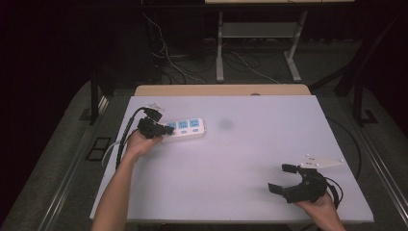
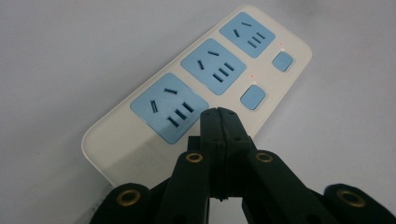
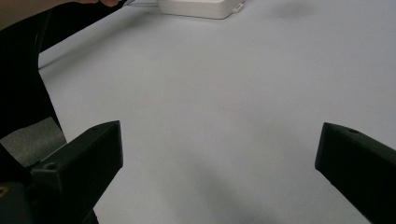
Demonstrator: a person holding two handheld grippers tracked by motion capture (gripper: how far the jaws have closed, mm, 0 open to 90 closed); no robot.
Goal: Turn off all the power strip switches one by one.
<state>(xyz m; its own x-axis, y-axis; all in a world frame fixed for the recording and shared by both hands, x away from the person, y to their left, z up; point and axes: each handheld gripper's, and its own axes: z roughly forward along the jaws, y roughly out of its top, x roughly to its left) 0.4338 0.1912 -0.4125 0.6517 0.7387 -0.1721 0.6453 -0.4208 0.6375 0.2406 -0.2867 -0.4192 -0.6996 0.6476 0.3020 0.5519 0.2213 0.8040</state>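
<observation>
Left claw (image 2: 218, 114), jaws pressed together with nothing between them, has its tip on the power strip (image 2: 205, 88) at the nearest switch position, the two farther switches unpressed ahead, while right claw (image 1: 286, 179) waits wide open, well apart on the worktop (image 1: 250, 159).

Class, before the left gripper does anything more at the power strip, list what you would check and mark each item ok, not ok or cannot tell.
1. Left gripper jaws shut with nothing between them: ok.
2. Its tip over the nearest switch of the power strip: cannot tell.
3. Power strip lies flat on the table: ok.
4. Right gripper open and well away from the strip: ok.
5. The two blue switches farther along uncovered: ok.
</observation>
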